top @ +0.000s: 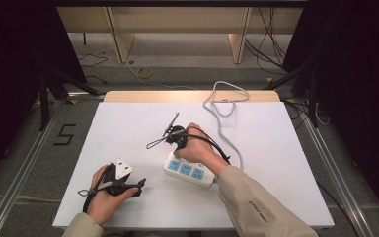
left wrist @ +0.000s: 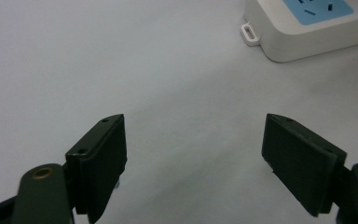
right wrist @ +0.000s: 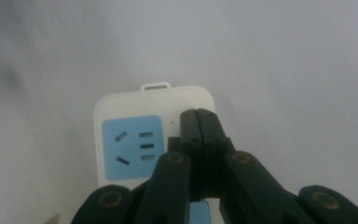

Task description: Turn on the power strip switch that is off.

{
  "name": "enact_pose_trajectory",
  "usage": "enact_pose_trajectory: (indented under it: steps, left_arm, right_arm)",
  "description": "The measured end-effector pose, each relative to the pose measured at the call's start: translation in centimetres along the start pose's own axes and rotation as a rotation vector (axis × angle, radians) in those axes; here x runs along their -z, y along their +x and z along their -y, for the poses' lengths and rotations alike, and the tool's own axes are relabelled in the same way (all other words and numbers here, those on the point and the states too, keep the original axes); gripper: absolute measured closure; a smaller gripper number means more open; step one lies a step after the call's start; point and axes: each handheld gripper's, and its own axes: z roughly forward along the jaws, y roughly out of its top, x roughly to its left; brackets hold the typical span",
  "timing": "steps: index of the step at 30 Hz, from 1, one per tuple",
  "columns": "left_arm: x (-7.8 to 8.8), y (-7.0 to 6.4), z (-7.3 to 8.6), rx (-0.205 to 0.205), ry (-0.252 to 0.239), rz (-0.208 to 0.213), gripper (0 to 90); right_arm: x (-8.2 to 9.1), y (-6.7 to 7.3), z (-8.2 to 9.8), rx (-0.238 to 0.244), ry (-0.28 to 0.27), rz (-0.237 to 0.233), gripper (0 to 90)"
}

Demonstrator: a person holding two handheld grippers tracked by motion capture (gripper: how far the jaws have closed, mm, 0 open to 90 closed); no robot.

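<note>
Right tool (right wrist: 198,114) masking power strip (right wrist: 135,107) sockets

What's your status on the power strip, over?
Right gripper shut, empty, over power strip. Left gripper open, idle on table. Nothing in the way.

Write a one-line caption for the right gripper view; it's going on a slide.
Right gripper, jaws shut with nothing between them, poised over the end of a white power strip beside its blue socket panel.
</note>
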Motion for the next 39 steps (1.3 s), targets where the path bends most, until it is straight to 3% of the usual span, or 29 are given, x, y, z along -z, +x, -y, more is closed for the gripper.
enact_pose_trajectory:
  steps: [39]
  left_arm:
    - [-0.07, -0.02, -0.05, -0.006, 0.0, -0.001, 21.7]
  right_arm:
    - [-0.49, 0.69, -0.28, -0.01, 0.04, 0.05, 90.0]
